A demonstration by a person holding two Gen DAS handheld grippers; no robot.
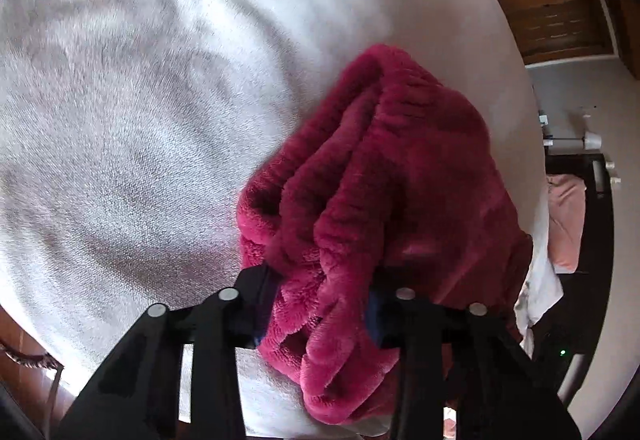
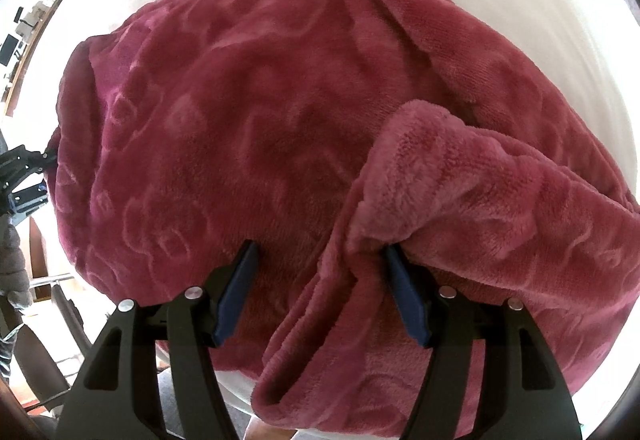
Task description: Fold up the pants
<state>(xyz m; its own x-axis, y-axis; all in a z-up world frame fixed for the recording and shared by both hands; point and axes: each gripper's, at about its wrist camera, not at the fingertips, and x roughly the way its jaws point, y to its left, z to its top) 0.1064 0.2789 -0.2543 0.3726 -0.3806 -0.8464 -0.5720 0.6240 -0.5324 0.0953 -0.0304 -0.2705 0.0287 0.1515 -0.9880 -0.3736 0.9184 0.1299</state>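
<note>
The left claw (image 1: 320, 304) pinches a bunched edge of the crimson fleece pants (image 2: 256, 112); the right claw (image 2: 320, 280) stands wide, pressing none of the white-sheeted bed's (image 1: 140, 80) pants.

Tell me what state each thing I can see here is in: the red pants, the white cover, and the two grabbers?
Pants: bunched, partly folded on the cover.
Left gripper: closed on a bunch of pants fabric.
Right gripper: fingers spread wide, a fold of pants between them, not pinched.
White cover: spread out, slightly wrinkled.
</note>
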